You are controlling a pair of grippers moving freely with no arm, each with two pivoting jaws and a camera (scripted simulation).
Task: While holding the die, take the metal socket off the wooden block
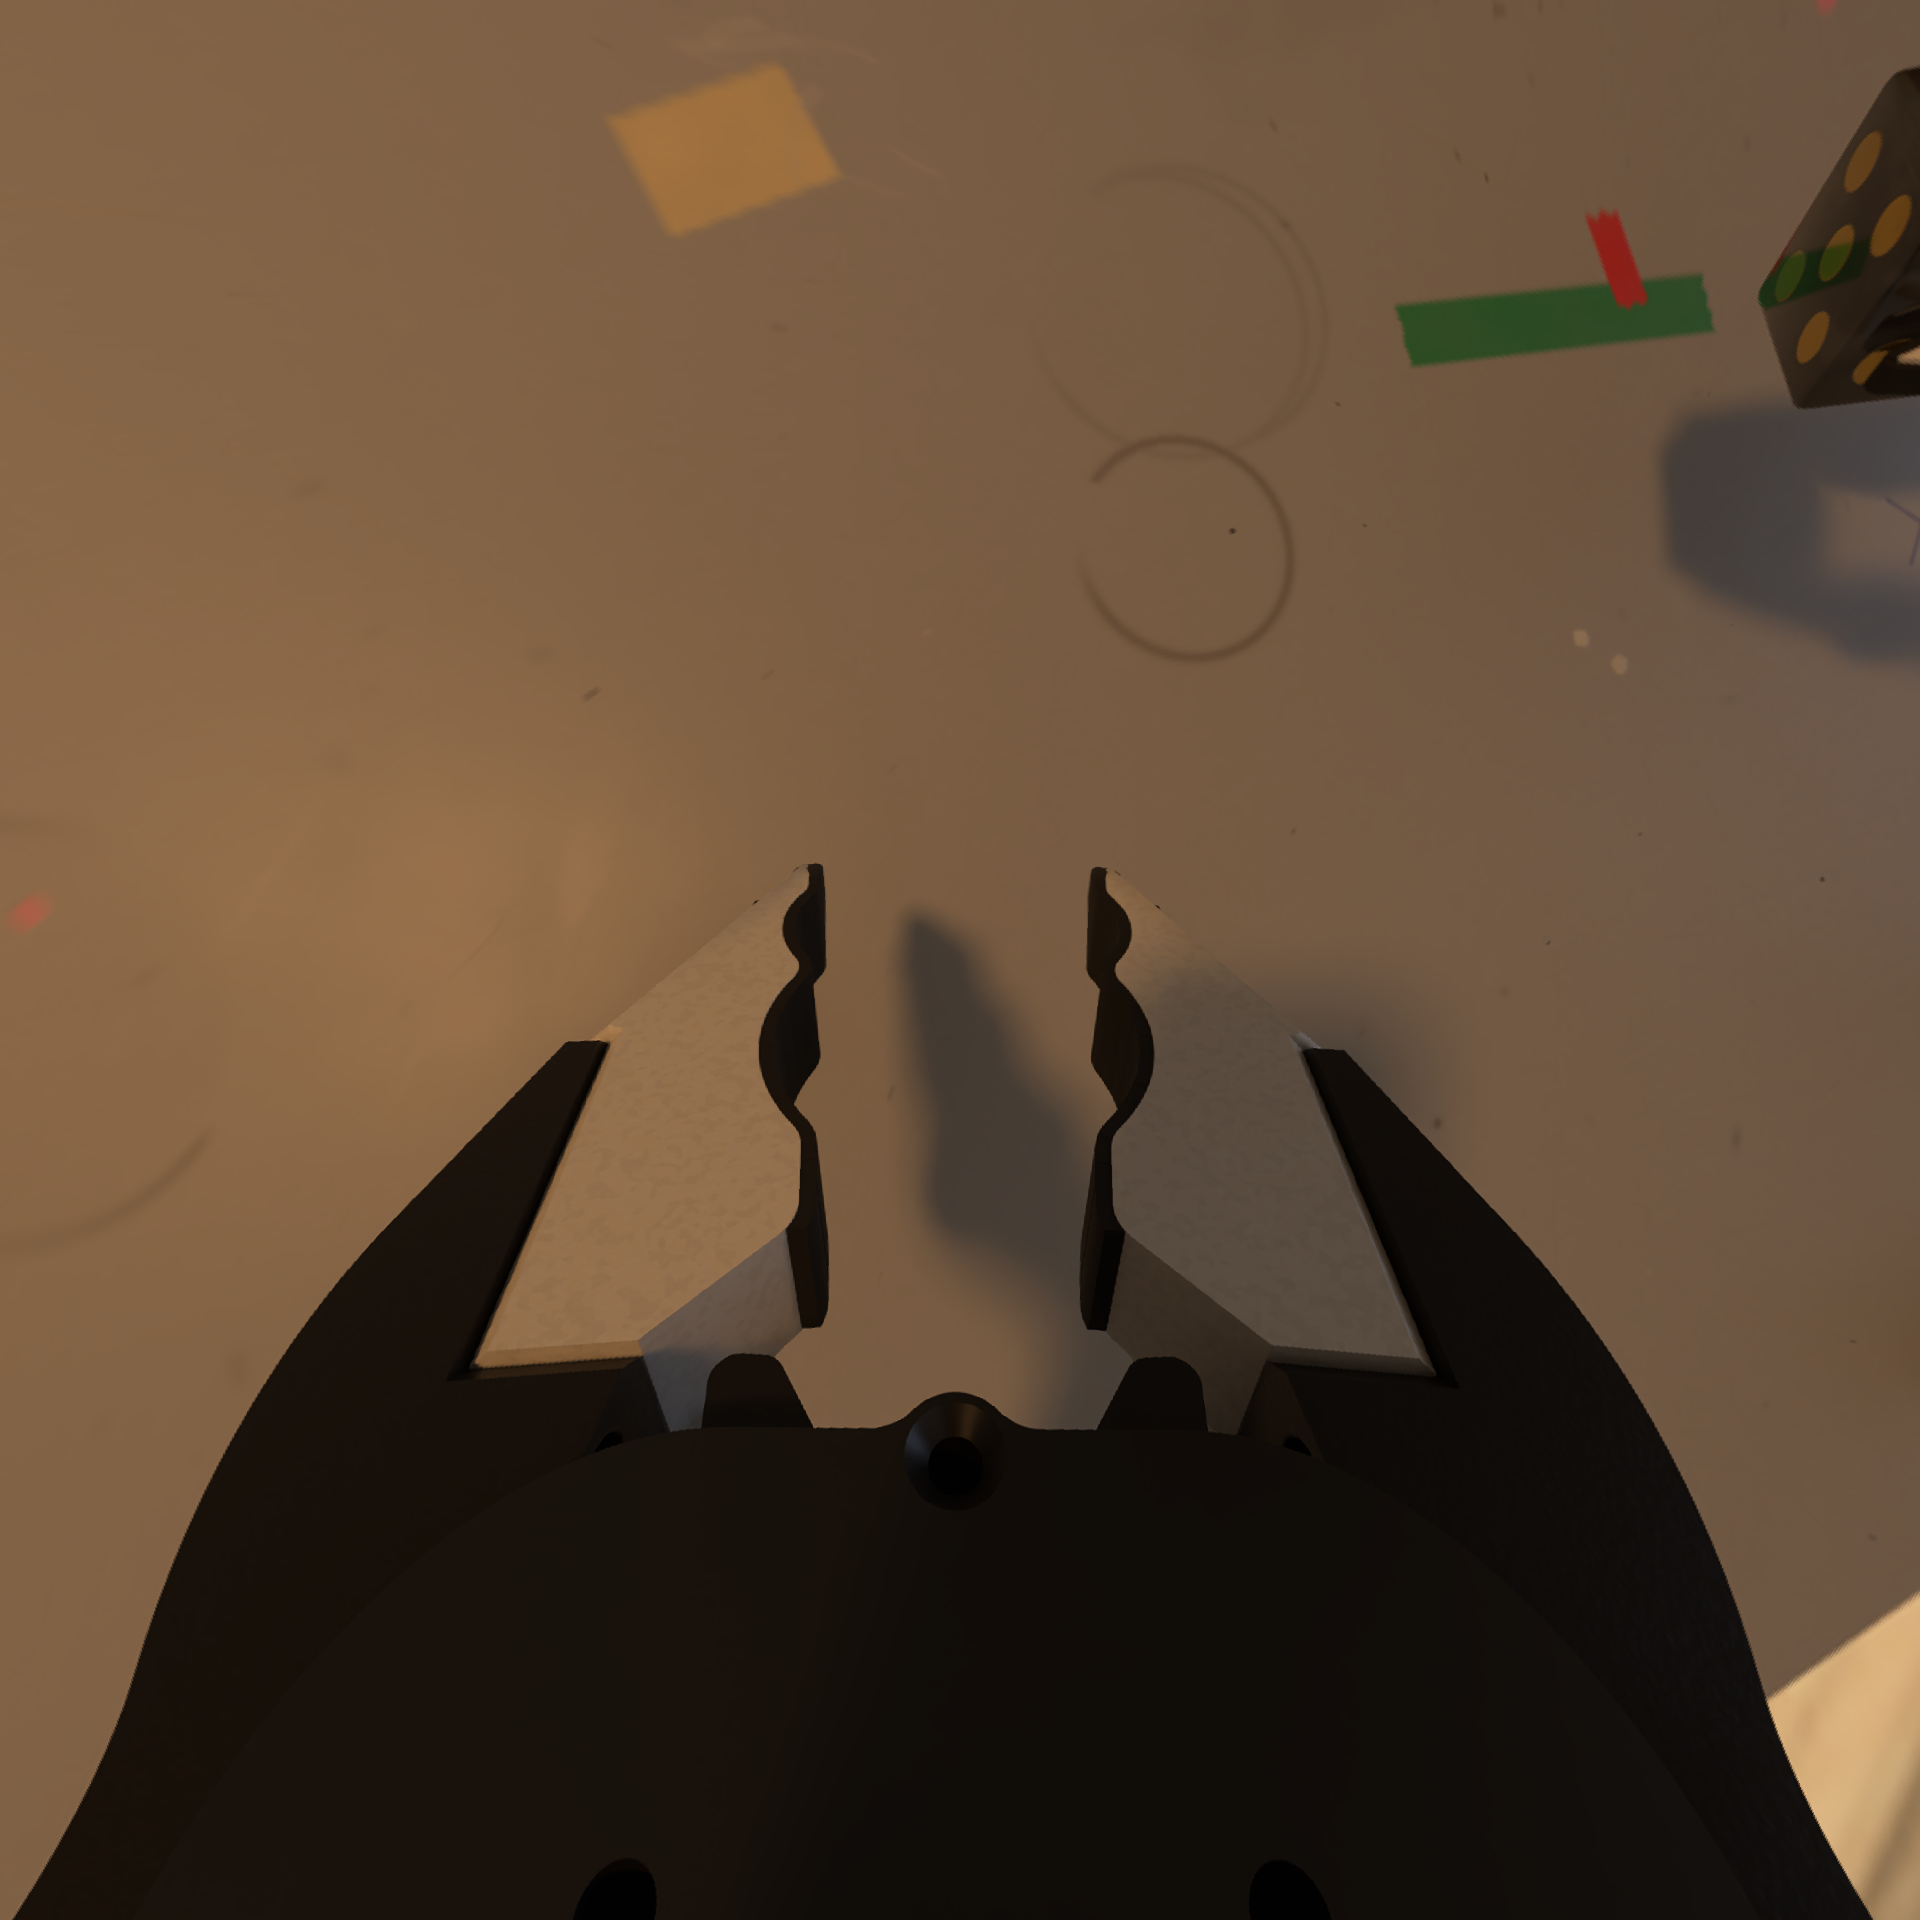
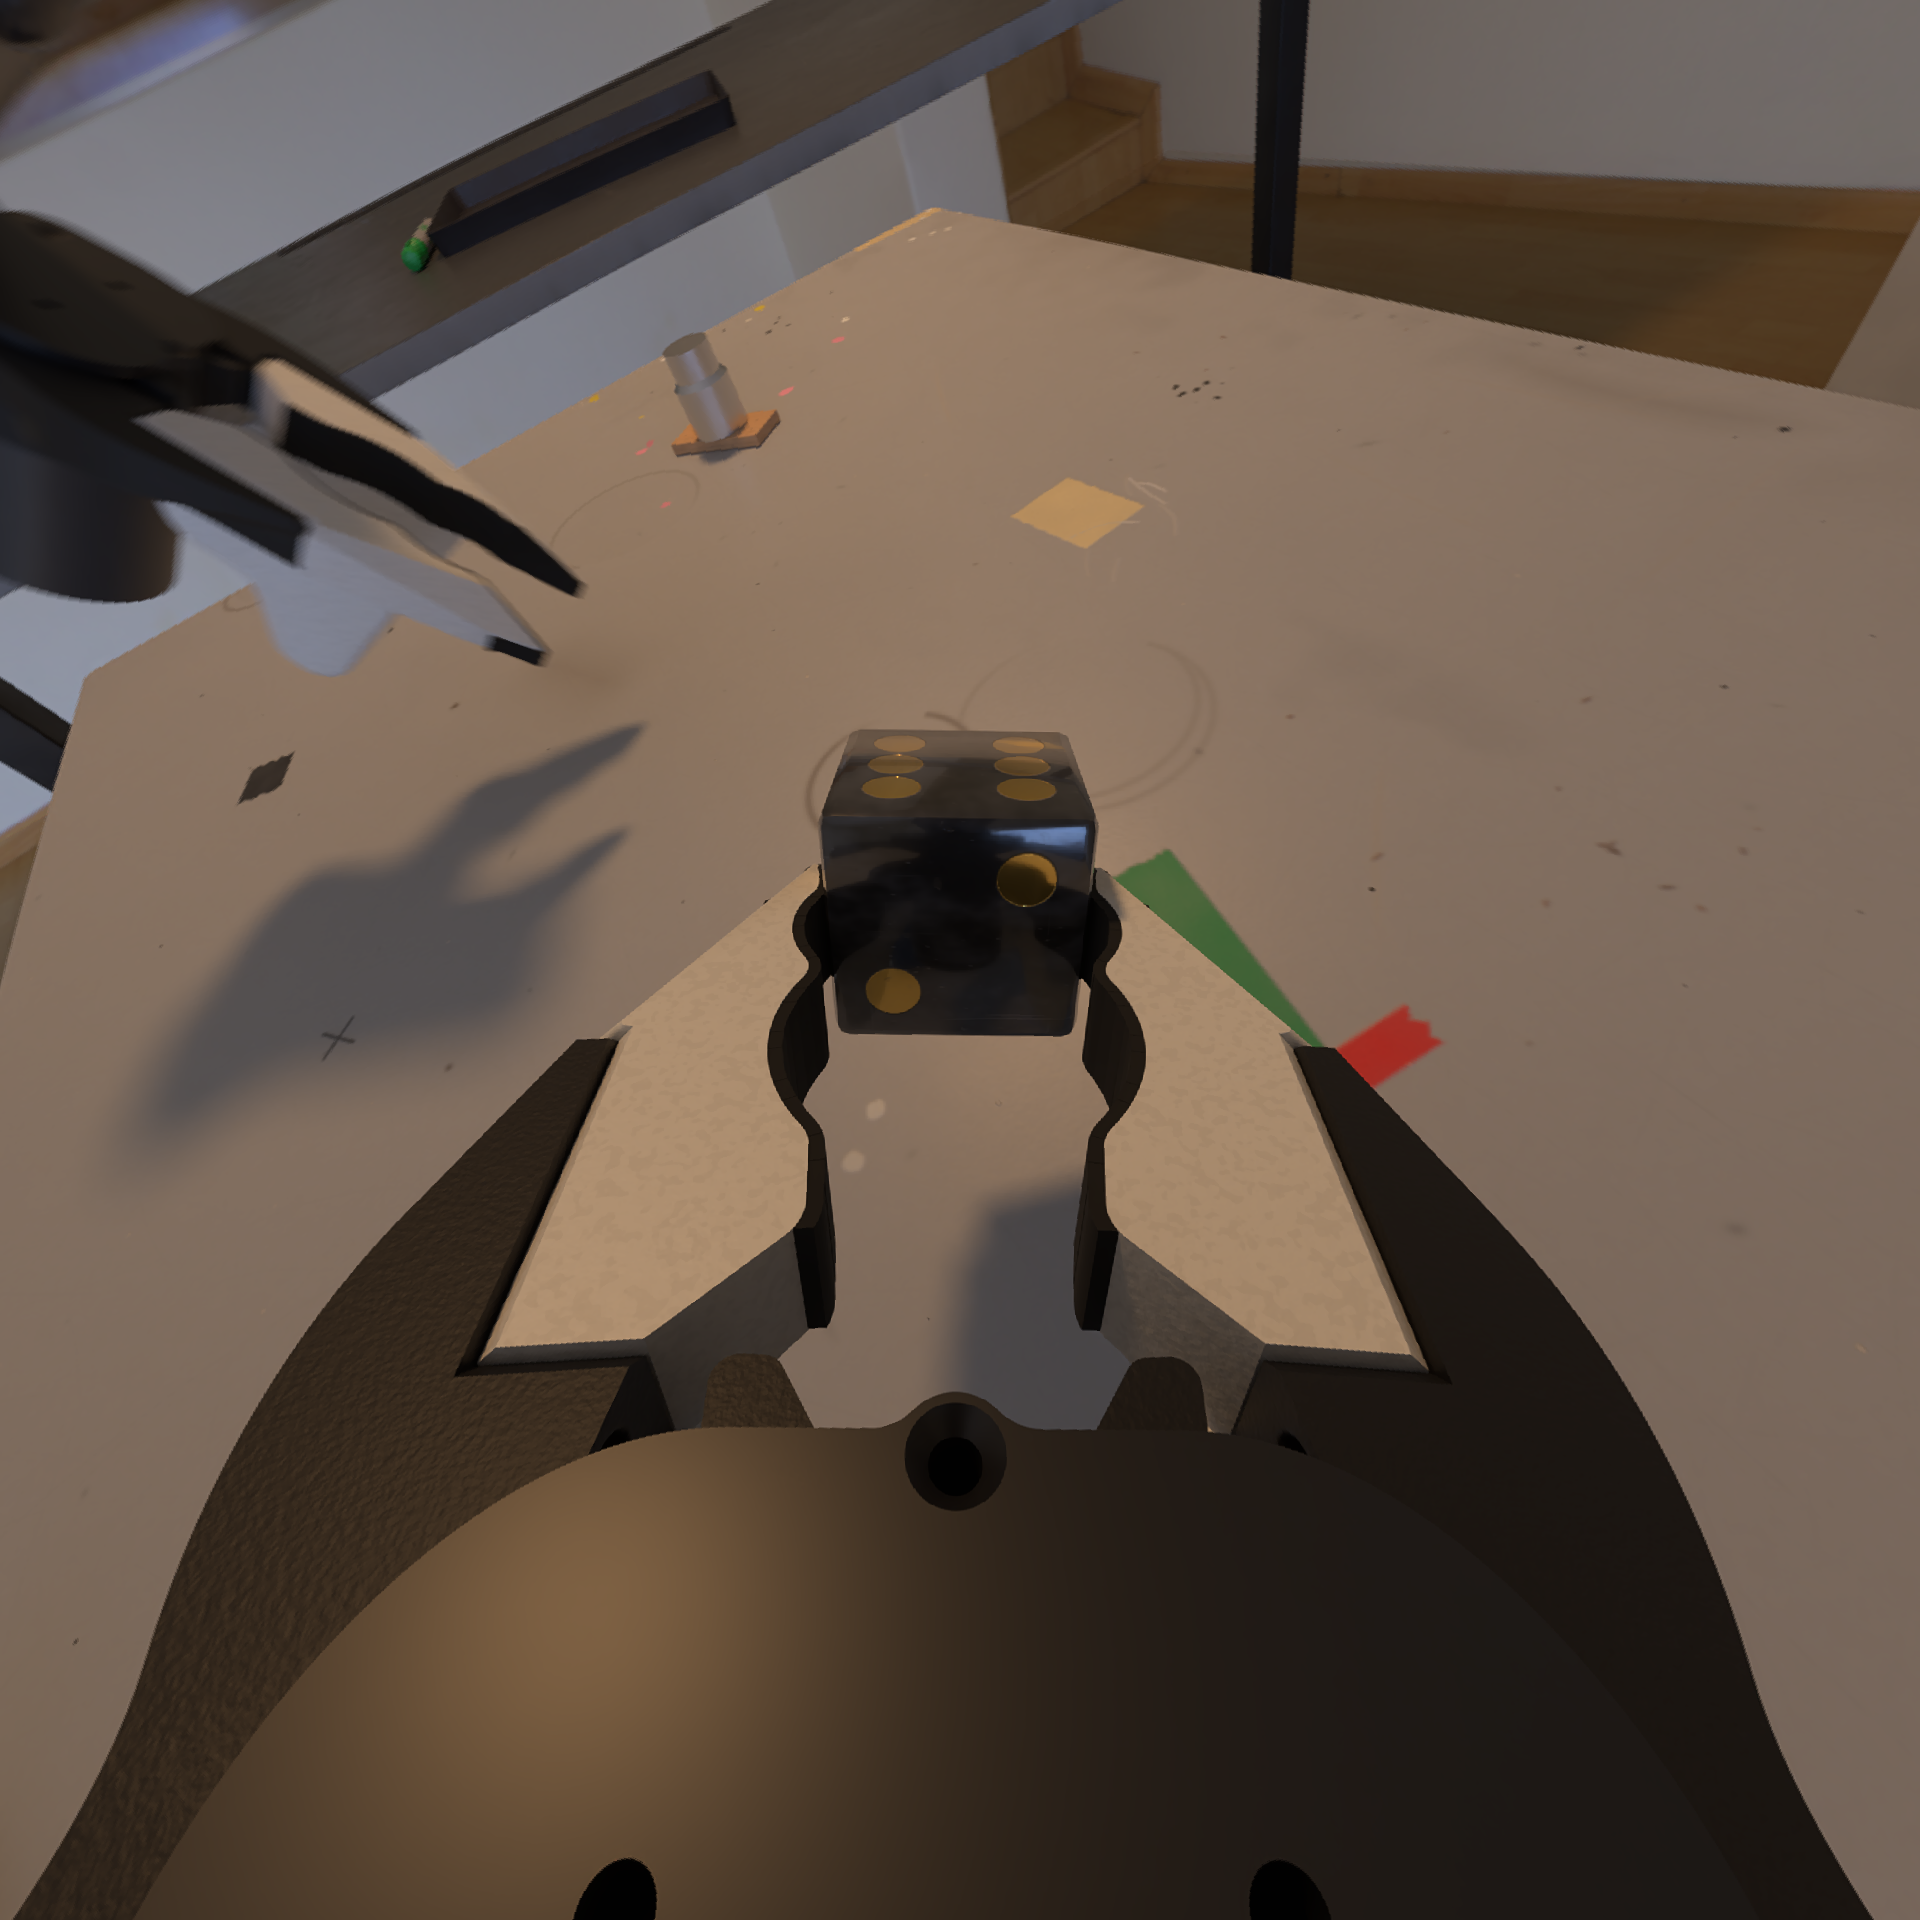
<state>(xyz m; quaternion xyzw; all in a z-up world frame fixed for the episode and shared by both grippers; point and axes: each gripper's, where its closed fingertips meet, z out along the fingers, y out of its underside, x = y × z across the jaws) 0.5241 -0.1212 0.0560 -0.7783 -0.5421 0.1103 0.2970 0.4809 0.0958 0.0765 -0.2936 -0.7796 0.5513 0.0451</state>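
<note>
My right gripper (image 2: pixel 956 914) is shut on a black die (image 2: pixel 956 883) with yellow pips and holds it above the table. The die also shows at the right edge of the left wrist view (image 1: pixel 1849 260). My left gripper (image 1: pixel 954 883) is open and empty, pointing down at bare table; it also shows at the left of the right wrist view (image 2: pixel 551 623), hovering above the table. A silver metal socket (image 2: pixel 704 390) stands upright on a small flat wooden block (image 2: pixel 732 431) at the far left part of the table, well beyond both grippers.
The table (image 2: pixel 1455 727) bears a yellow square patch (image 2: pixel 1075 511), green tape (image 1: pixel 1548 320) and red tape (image 1: pixel 1616 260), and faint ring marks. A dark shelf with a long black bar (image 2: pixel 582 166) lies beyond the far left edge. A black post (image 2: pixel 1278 135) stands behind.
</note>
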